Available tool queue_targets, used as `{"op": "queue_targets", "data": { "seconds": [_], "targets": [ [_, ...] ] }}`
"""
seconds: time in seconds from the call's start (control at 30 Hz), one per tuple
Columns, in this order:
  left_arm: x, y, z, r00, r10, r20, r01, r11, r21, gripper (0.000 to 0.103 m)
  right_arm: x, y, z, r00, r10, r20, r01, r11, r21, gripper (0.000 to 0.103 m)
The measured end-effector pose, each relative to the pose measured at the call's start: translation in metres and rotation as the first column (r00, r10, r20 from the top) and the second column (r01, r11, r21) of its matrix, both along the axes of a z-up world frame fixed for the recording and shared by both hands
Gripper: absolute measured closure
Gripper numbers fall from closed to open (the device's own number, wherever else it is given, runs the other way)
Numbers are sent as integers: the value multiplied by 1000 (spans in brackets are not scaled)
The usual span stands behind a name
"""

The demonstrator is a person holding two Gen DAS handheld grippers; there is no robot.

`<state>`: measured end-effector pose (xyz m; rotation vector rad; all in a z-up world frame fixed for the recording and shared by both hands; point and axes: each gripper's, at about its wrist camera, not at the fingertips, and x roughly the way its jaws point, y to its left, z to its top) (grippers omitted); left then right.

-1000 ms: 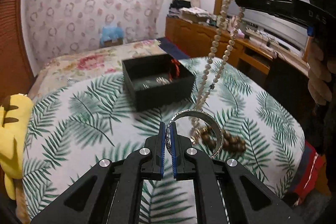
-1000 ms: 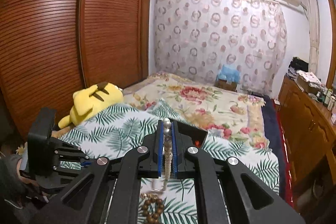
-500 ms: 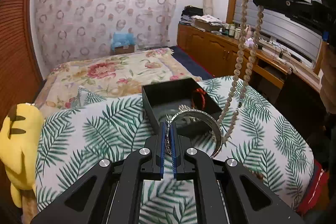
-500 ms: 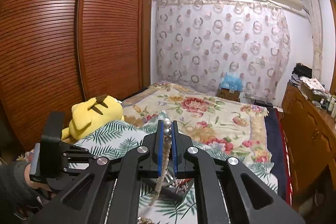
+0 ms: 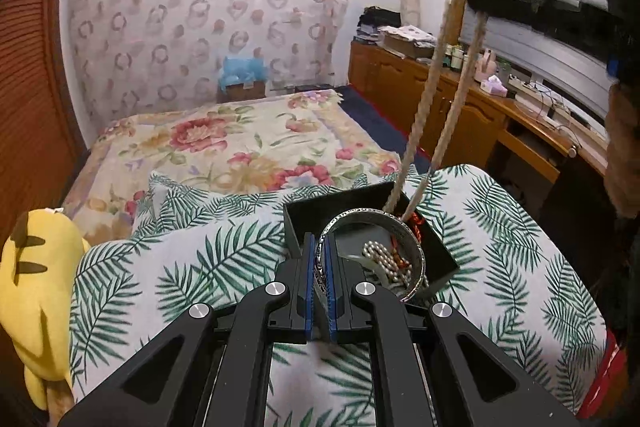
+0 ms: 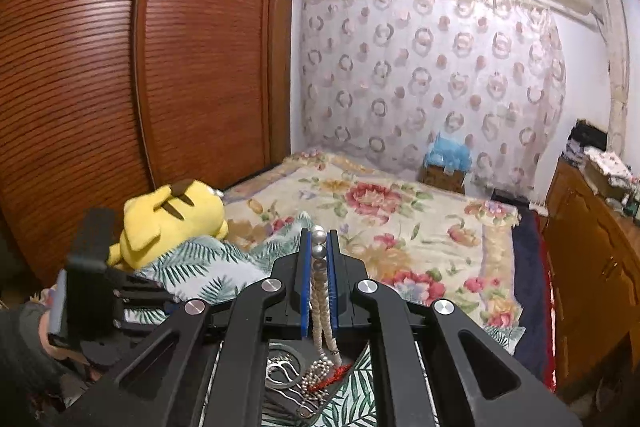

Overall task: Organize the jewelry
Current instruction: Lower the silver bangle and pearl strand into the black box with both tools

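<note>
My left gripper [image 5: 319, 247] is shut on a silver bangle [image 5: 416, 255] and holds it over the near edge of the open black jewelry box [image 5: 298, 223] on the leaf-print cover. My right gripper [image 6: 318, 243] is shut on a pearl necklace [image 6: 319, 297]; in the left wrist view the necklace [image 5: 424, 103] hangs blurred from the right gripper high at the right, down into the box. The box holds a pearl piece [image 5: 380, 257] and a red cord [image 5: 416, 221]. The box also shows in the right wrist view [image 6: 280, 343], directly below.
A yellow plush toy [image 5: 36, 275] lies at the left edge of the cover. A floral bedspread [image 5: 240, 143] lies beyond the box. A wooden dresser [image 5: 460, 111] runs along the right wall. A brown wardrobe [image 6: 140, 67] stands on the left.
Both grippers moved toward the box. The bangle went from above the bare cover to over the box. The necklace's lower end left the cover and now hangs into the box.
</note>
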<state>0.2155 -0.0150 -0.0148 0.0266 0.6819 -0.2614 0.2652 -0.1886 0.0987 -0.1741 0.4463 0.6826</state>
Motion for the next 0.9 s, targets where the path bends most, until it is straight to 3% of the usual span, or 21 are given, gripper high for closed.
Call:
{"op": "queue_targets", "data": {
  "seconds": [0.4, 0.9],
  "targets": [
    [39, -13, -19, 998, -22, -60, 23, 999, 23, 99, 33, 7, -97, 979, -1, -203, -13, 998, -67, 94],
    [62, -24, -34, 995, -31, -92, 35, 998, 43, 98, 16, -10, -115, 975, -14, -221, 5, 999, -39, 90]
  ]
}}
